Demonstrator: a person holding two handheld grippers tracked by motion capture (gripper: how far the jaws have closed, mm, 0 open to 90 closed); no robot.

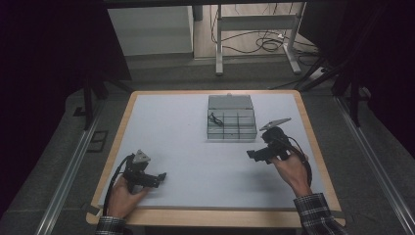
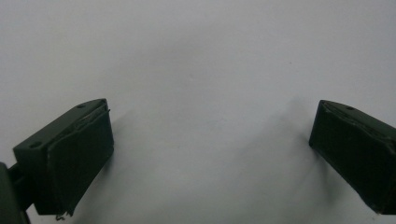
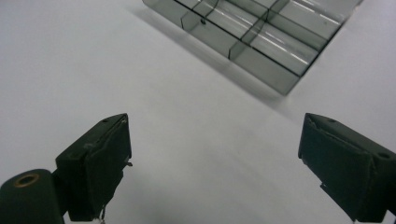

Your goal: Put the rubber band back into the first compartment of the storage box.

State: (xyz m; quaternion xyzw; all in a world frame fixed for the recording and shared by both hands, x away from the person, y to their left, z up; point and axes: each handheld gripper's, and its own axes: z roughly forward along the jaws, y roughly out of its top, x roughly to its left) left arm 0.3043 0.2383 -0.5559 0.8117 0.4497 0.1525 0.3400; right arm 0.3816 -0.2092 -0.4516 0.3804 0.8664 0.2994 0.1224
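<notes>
A: where's the box rn?

B: clear plastic organizer box [image 1: 231, 117] sits upper centre of the high view, on the white table [image 1: 176, 142], lid swung back behind it. Also in the upper right of the right gripper view [image 3: 261, 37], dividers visible

A: anything in it?

B: a small dark thing [image 1: 214, 119] in a left compartment, looks like a thin wire or clip, too small to tell. Other compartments look empty

A: grippers?

B: left gripper [image 1: 157, 179] is low left of the frame, near the front edge, well apart from the box. Its own view shows the jaws spread wide w/ nothing between, just bare table [image 2: 201, 70]. Right gripper [image 1: 253, 155] is right of centre, just below and right of the box, near but not touching. Jaws also wide apart, holding nothing

A: so which step?

B: I'd say approach, nothing grabbed yet. Right one points toward the box, so it's prob the one that goes in

A: next move?

B: prob bring the right gripper up over the box and dip into that compartment, or close the lid. Small thing + tight dividers = needs careful aim, jaws narrowed first
</notes>
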